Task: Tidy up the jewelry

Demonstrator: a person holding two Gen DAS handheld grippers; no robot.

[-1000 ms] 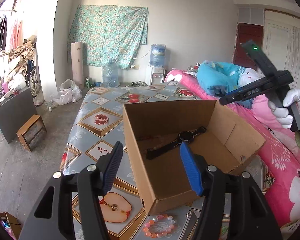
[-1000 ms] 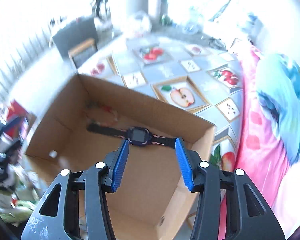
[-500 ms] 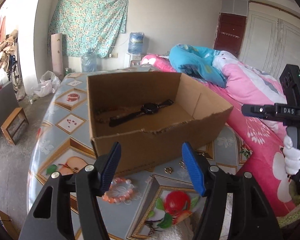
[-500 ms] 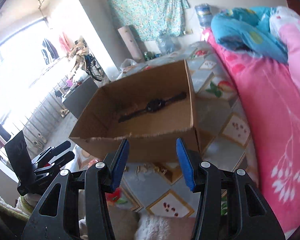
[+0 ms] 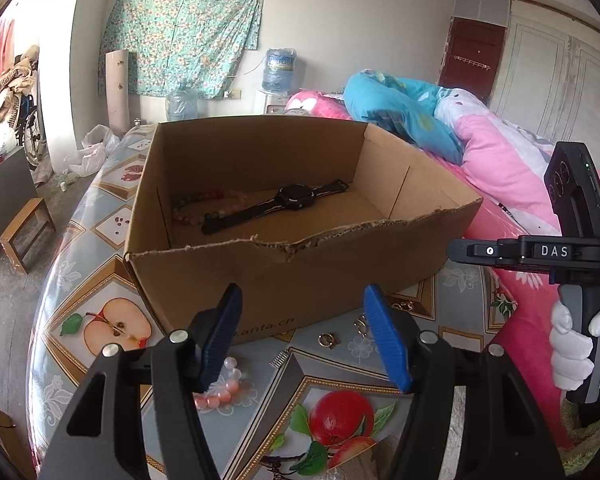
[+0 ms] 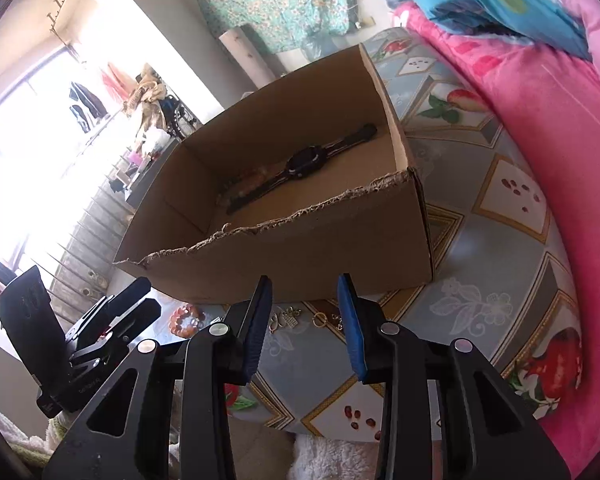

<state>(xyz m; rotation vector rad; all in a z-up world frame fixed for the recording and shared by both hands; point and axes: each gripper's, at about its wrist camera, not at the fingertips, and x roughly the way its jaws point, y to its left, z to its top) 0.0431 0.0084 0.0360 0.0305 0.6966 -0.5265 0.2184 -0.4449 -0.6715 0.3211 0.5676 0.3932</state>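
Two grippers hanging over the table, both empty, jaws spread apart.

Left gripper (image 5: pixel 303 334) and right gripper (image 6: pixel 304 322) both sit just in front of the cardboard box (image 5: pixel 300 268) with nothing between the blue pads. Inside the box there's a black watch (image 5: pixel 296 197) lying flat, with a beaded bracelet (image 5: pixel 196 210) beside it. Outside, on the fruit-print tablecloth (image 5: pixel 100 288), a pink bead bracelet (image 5: pixel 220 390) sits near the left pad, plus a gold ring (image 5: pixel 326 340) close to the box's front wall.
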